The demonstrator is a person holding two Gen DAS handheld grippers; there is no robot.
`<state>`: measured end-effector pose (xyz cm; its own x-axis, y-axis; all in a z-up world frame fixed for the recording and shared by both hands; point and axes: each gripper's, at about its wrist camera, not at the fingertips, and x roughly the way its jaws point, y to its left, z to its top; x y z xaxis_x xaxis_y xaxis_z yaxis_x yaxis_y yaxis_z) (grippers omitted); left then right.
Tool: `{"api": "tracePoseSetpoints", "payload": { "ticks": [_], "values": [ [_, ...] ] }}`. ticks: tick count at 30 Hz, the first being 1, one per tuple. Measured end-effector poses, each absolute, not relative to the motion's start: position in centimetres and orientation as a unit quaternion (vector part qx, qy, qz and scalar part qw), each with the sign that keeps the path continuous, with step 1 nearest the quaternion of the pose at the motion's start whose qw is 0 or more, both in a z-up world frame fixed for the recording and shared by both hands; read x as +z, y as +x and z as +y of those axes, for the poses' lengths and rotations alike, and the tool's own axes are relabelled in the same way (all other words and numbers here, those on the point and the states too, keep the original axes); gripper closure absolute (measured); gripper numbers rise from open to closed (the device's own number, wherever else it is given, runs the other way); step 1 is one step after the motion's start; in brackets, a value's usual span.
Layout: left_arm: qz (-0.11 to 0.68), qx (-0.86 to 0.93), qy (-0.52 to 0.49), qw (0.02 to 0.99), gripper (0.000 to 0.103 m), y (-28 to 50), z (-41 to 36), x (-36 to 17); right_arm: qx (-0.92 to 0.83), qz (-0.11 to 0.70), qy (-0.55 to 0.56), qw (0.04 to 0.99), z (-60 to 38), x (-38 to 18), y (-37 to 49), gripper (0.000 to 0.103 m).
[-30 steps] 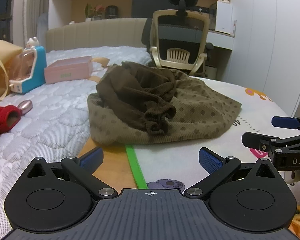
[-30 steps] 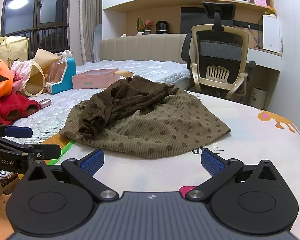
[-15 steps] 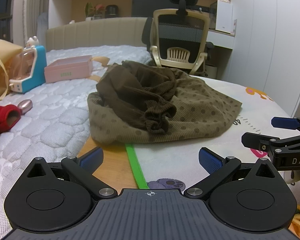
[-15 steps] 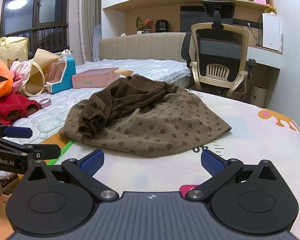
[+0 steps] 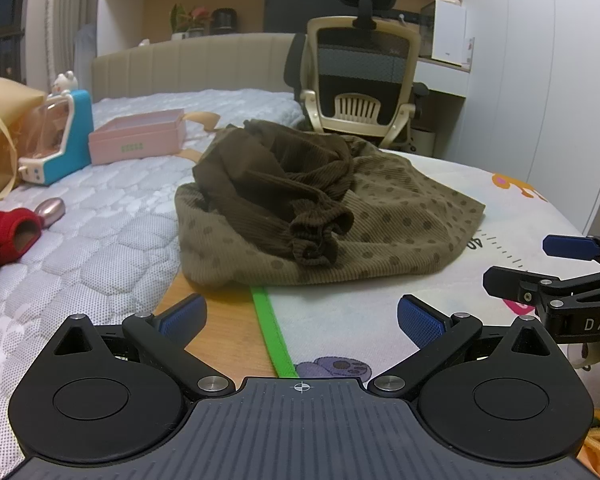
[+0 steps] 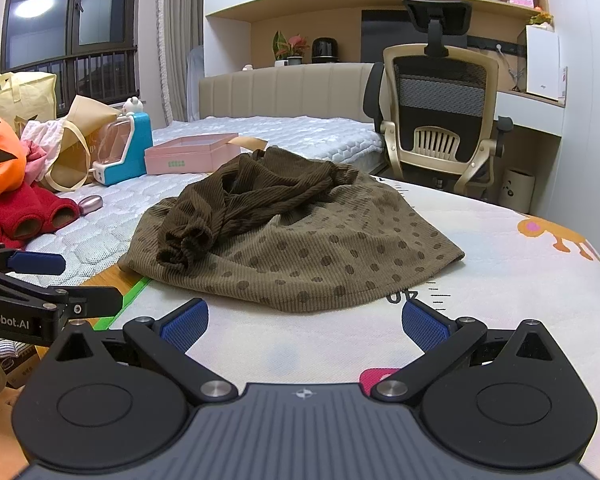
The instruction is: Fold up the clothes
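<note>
A crumpled brown polka-dot garment [image 5: 320, 220] lies heaped on a white printed mat [image 6: 500, 280], near both grippers and touching neither. The left gripper [image 5: 302, 314] and right gripper [image 6: 304, 322] hover with jaws spread wide, empty. Readable writing: "DAS" on the right gripper's side, "enRobot.AI" on the left gripper's, partly cut off.
</note>
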<state>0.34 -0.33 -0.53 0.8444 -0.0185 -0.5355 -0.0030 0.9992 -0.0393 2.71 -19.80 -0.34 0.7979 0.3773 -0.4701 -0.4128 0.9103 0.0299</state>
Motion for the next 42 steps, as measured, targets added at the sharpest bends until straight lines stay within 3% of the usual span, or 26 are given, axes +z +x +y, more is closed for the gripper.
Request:
{"api": "tracePoseSetpoints", "payload": {
  "ticks": [26,34,42],
  "values": [
    [0.294,-0.01,-0.023,0.955,0.0,1.6,0.2,-0.7,0.215,0.248,-0.049,0.943,-19.2,-0.4,3.1,0.0],
    [0.316,-0.042,-0.049,0.947,0.0,5.1,2.0,0.1,0.248,0.328,0.007,0.912,-18.6,0.0,10.0,0.0],
    [0.286,-0.063,-0.053,0.955,0.0,12.3,5.9,2.3,0.235,0.373,0.038,0.897,-18.2,-2.6,15.7,0.0]
  ]
}}
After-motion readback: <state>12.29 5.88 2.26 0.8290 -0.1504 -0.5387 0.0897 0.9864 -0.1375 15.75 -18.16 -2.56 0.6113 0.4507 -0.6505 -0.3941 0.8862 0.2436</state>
